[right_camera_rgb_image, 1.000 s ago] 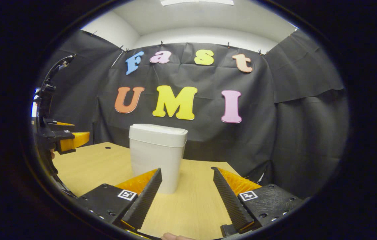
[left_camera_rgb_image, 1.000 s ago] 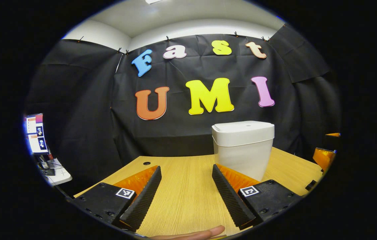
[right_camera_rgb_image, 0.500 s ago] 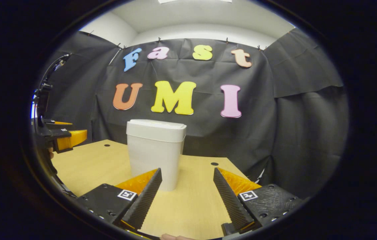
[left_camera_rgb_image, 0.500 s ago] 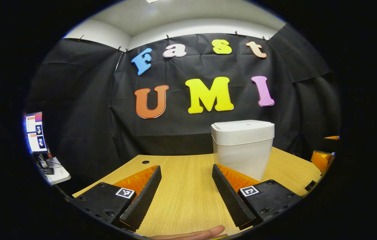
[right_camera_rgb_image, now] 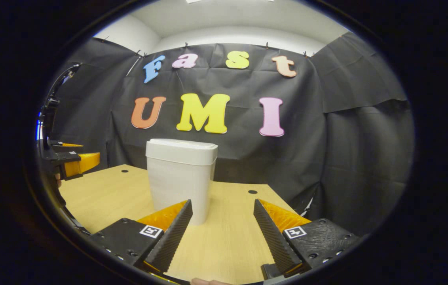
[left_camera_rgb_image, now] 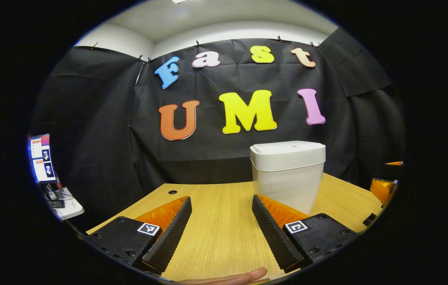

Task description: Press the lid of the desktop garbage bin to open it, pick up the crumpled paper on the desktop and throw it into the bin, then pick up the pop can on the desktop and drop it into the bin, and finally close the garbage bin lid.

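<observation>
In the left gripper view, the left tool [left_camera_rgb_image: 220,227] is held low over the wooden counter [left_camera_rgb_image: 224,237] with its two fingers [left_camera_rgb_image: 170,237] spread well apart and nothing between them; it is released. The white garbage bin [left_camera_rgb_image: 287,174] is seen standing upright on the counter just ahead of the tool and off to its right side, partly behind the right finger, with its lid [left_camera_rgb_image: 287,148] lying flat and shut. A small round hole [left_camera_rgb_image: 173,192] in the counter is seen ahead of the left finger. A fingertip [left_camera_rgb_image: 243,276] of the person is seen at the bottom edge, below the tool. Far to the left of the tool, a monitor [left_camera_rgb_image: 42,158] on a side desk is visible. At the far right edge, part of the right tool [left_camera_rgb_image: 382,188] is seen, well apart from the bin.

In the right gripper view, the right tool [right_camera_rgb_image: 222,229] is likewise held over the counter [right_camera_rgb_image: 228,237], its fingers [right_camera_rgb_image: 170,237] parted and empty. The garbage bin [right_camera_rgb_image: 180,178] is seen ahead and to the left of this tool, its base partly hidden behind the left finger, its lid [right_camera_rgb_image: 182,144] closed. The left tool [right_camera_rgb_image: 75,162] is seen far to the left, beyond the bin and apart from it. Whether it is open cannot be told from this view.
</observation>
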Motion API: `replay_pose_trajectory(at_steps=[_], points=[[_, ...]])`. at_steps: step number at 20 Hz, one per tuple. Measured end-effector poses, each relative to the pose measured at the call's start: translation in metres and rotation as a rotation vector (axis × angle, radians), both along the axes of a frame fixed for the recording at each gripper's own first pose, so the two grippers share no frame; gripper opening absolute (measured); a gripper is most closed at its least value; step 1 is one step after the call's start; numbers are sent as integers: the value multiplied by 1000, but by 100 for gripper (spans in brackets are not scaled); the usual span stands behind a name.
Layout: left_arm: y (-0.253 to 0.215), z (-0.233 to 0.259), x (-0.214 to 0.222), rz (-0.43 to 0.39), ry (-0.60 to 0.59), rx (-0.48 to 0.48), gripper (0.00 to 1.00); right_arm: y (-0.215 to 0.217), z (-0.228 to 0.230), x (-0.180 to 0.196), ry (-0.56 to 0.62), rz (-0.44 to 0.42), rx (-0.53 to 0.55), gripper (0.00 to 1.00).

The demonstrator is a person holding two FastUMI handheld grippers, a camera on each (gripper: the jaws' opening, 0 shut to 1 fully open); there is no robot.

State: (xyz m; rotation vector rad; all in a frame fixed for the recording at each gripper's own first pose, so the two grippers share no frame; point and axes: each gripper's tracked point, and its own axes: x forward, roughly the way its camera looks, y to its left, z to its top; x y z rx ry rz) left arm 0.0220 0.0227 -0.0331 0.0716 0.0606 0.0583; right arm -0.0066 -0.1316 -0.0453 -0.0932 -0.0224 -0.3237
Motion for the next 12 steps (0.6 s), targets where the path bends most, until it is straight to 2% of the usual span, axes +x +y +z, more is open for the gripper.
replay_pose_trajectory(at_steps=[9, 12], points=[[-4, -1, -1, -4, -1, 3, 99, -5, -5, 2, 12, -8, 2, 98], [-7, -2, 0, -4, 2, 7, 99, -4, -4, 3, 6, -4, 5, 96]])
